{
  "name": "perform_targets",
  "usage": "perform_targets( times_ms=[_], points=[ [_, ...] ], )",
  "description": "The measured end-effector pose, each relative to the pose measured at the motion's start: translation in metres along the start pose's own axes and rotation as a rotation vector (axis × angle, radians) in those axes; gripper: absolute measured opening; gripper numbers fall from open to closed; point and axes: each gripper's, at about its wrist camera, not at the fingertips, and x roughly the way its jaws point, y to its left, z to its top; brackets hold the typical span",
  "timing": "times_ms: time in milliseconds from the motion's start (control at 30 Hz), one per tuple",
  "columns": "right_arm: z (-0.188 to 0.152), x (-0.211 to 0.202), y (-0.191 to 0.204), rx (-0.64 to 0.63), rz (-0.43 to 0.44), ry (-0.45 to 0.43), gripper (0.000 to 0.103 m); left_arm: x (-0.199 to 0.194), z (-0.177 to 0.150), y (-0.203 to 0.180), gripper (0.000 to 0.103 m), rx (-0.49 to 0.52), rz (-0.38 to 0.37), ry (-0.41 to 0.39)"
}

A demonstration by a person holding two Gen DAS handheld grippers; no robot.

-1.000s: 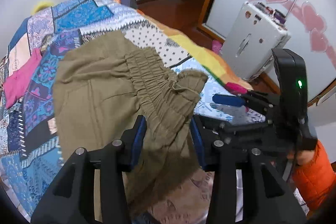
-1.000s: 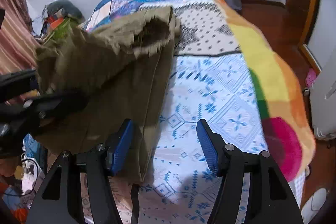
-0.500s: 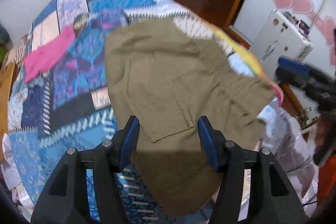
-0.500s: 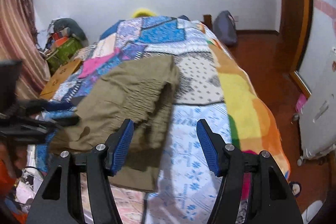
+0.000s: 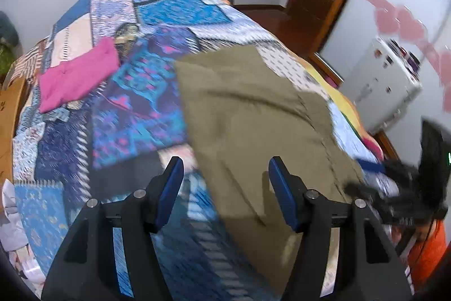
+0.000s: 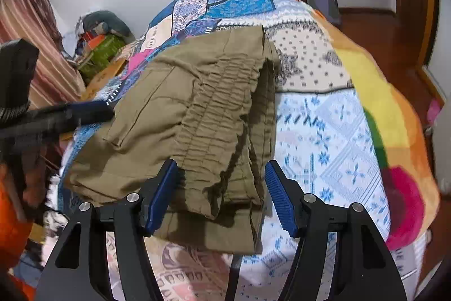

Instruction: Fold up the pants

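The olive-green pants (image 6: 208,114) lie folded on the patchwork bedspread (image 6: 324,126), elastic waistband on top, near the bed's front edge. In the left wrist view the pants (image 5: 259,126) spread flat toward the right. My left gripper (image 5: 225,188) is open and empty, raised above the pants' left edge; it also shows at the left of the right wrist view (image 6: 84,112). My right gripper (image 6: 221,196) is open and empty, just above the pants' near edge; it shows blurred at the right of the left wrist view (image 5: 372,168).
A pink garment (image 5: 76,78) lies on the bedspread's far left. A white cabinet (image 5: 383,86) stands right of the bed. A cluttered pile (image 6: 101,47) and a striped curtain (image 6: 39,47) are on the bed's left. A wooden floor (image 6: 375,38) lies to the right.
The left gripper let go of the pants, opened and pulled back. The pants dropped flat onto the bed in a fold. Both grippers rose and drew away.
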Motion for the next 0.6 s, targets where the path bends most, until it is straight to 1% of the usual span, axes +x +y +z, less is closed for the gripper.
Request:
perform_targets(
  times_ms=[167,233,367,467,500,533,600],
  points=[
    [-0.004,-0.001,-0.004,-0.017,-0.009,-0.002,0.060,0.030,0.040,0.029,0.062,-0.077,-0.025,0.019],
    [-0.005,-0.002,-0.007,-0.017,-0.008,-0.003,0.061,0.044,0.053,0.034,0.062,-0.083,-0.027,0.028],
    [-0.005,-0.002,-0.010,-0.037,-0.026,-0.003,0.061,0.084,0.076,0.039,0.062,-0.087,-0.057,0.084],
    [-0.004,-0.002,-0.015,-0.037,-0.026,0.005,0.062,0.117,0.085,0.046,0.061,-0.128,-0.102,0.147],
    [-0.004,-0.002,-0.017,-0.039,-0.029,0.007,0.062,0.124,0.087,0.048,0.061,-0.137,-0.108,0.148],
    [-0.003,-0.002,-0.019,-0.040,-0.032,0.008,0.062,0.126,0.088,0.047,0.058,-0.136,-0.106,0.135],
    [-0.003,-0.001,-0.023,-0.036,-0.041,0.009,0.063,0.131,0.093,0.049,0.042,-0.139,-0.096,0.113]
  ],
)
